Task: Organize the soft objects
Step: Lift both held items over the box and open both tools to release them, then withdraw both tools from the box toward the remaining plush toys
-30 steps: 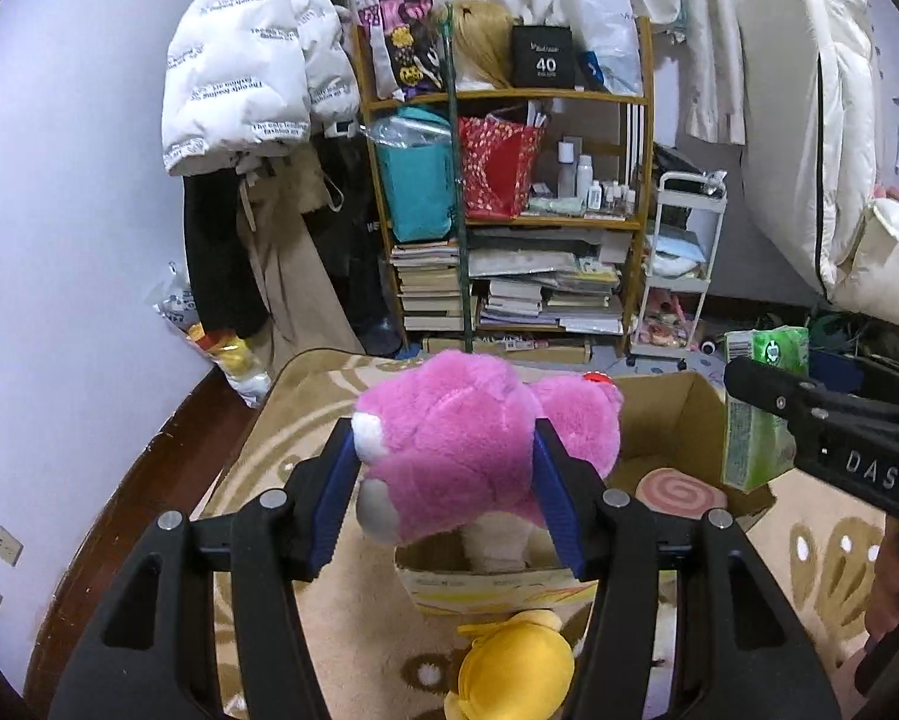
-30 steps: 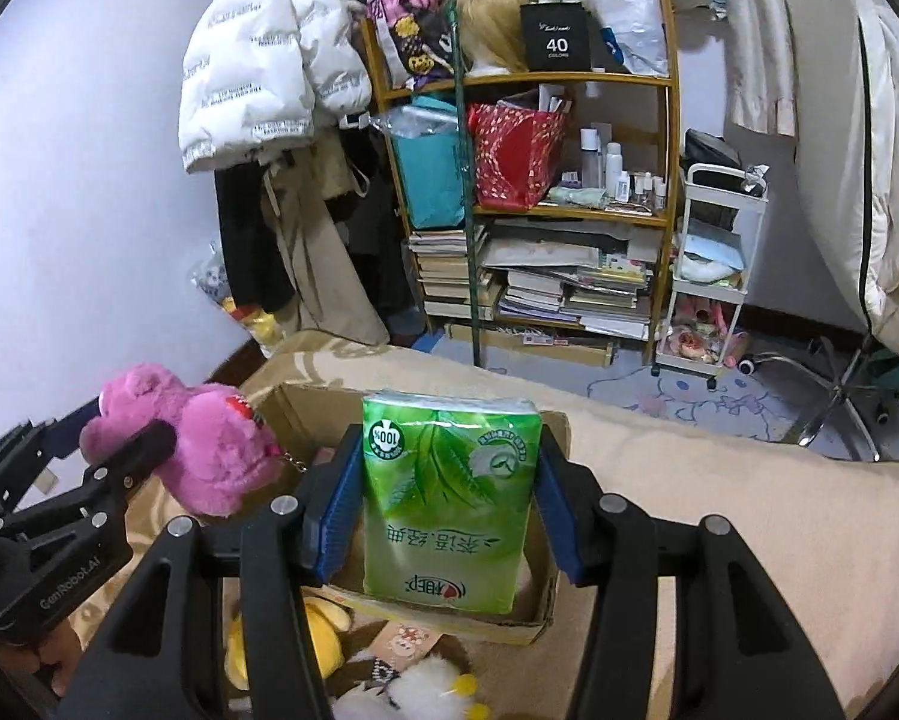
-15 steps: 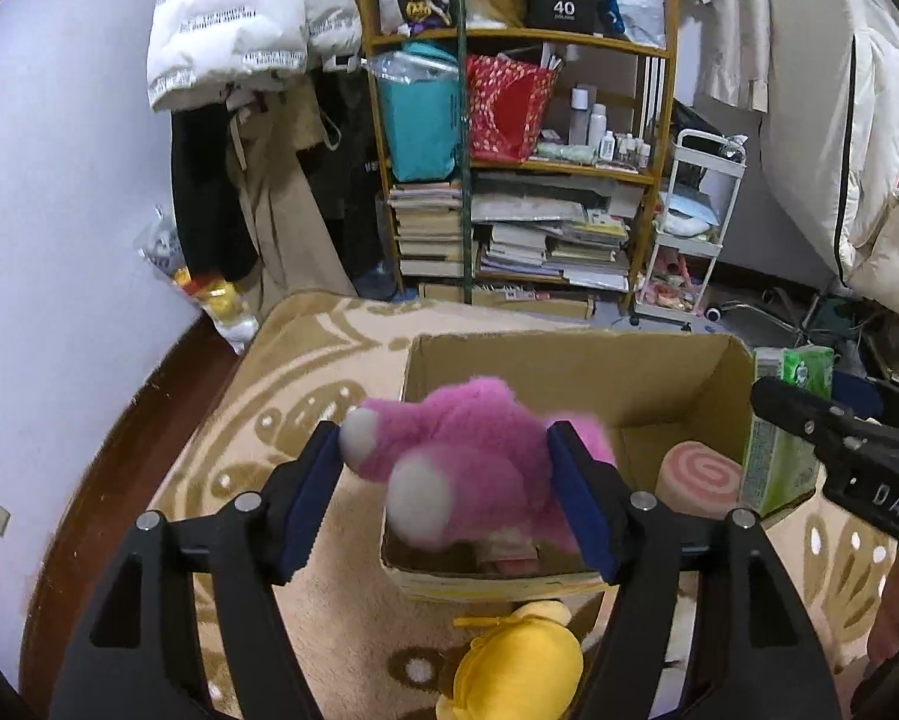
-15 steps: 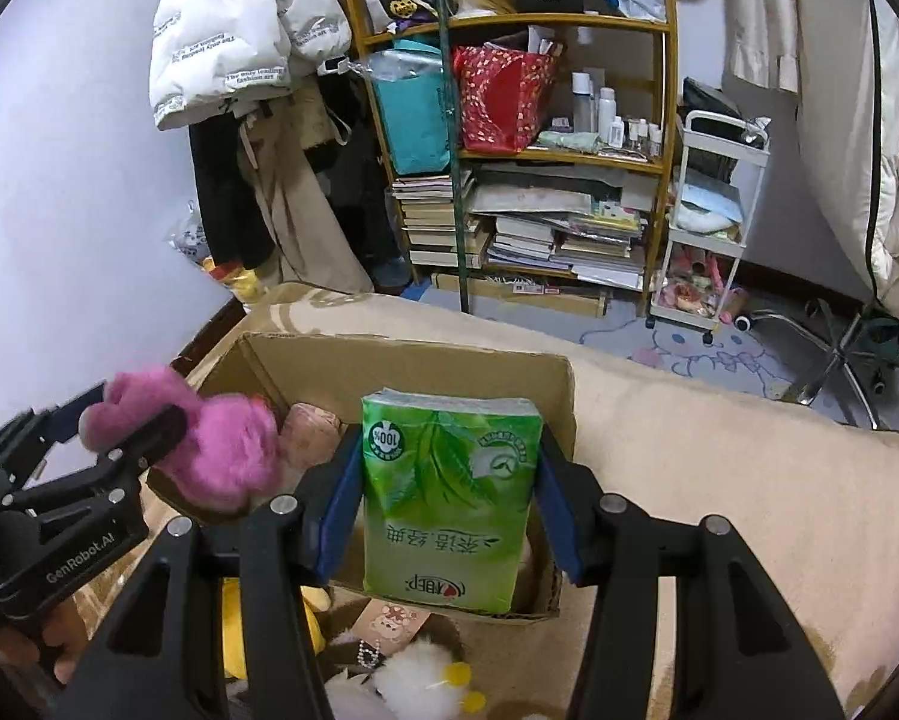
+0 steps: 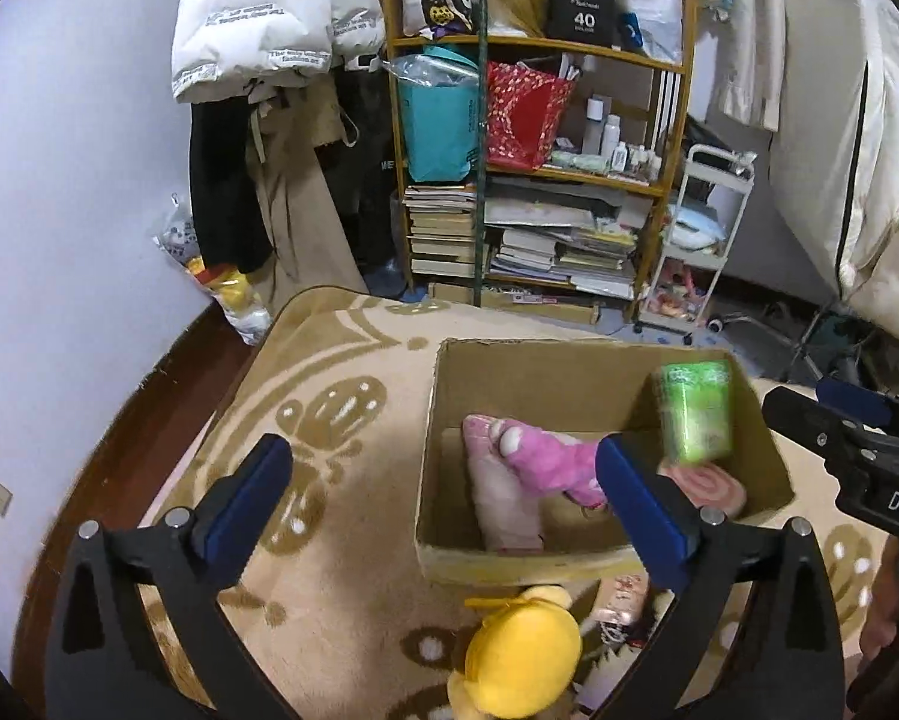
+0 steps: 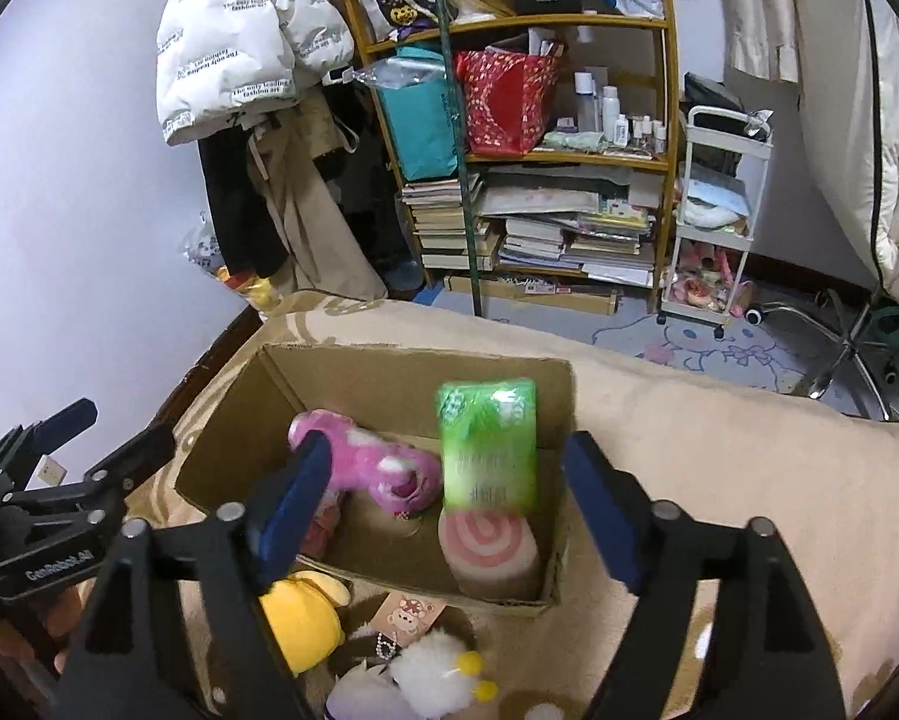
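Two grippers hung over the blanket. The left gripper (image 5: 443, 468) stood with its jaws wide apart and empty, having just been opening; the right gripper (image 6: 449, 498) likewise had just been opening, nothing between its blue pads. Nearest lay one yellow plush (image 5: 518, 657) and one white fluffy toy (image 6: 437, 669), outside the box. Beyond them stood one cardboard box (image 5: 569, 564) holding three soft things: one pink plush bear (image 5: 539, 462), lying on its side with its long axis across the box floor; one pink swirl roll cushion (image 6: 488, 546), end-on; and one green tissue pack (image 6: 488, 444), blurred, upright above the roll, long axis vertical.
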`<state>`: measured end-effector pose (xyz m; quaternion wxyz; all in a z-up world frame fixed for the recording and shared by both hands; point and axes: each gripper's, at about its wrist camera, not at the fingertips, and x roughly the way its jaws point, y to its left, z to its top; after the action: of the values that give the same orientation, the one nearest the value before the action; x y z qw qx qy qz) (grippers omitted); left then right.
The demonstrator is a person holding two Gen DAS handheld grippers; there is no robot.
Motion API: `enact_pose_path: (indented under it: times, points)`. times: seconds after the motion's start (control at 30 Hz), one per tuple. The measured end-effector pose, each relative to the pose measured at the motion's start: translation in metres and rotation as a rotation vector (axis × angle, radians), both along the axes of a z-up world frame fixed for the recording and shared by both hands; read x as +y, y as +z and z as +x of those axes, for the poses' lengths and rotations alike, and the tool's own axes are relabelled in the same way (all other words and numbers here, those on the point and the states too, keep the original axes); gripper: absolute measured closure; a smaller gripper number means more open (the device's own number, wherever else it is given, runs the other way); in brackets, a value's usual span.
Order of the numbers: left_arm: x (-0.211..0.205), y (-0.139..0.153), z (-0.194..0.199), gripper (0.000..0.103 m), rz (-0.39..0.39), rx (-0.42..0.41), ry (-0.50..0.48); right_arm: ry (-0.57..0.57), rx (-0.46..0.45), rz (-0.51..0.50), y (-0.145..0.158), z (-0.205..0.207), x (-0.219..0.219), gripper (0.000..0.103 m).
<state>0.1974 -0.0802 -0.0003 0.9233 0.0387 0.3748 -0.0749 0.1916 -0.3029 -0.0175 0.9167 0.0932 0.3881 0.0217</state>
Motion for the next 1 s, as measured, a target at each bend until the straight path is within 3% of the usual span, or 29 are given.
enact_pose_path:
  times: [0.2,0.57,1.0]
  points:
    - [0.009,0.018,-0.022,0.0,0.032,-0.034,0.004,-0.021,-0.02,-0.006,0.019,-0.019,-0.008,0.001]
    - [0.026,0.022,-0.064,0.0,-0.004,-0.014,0.041,0.003,-0.047,0.0,0.043,-0.061,0.0,0.0]
    - [0.033,0.003,-0.12,0.0,-0.03,-0.016,0.056,0.056,-0.04,0.028,0.041,-0.11,0.025,0.0]
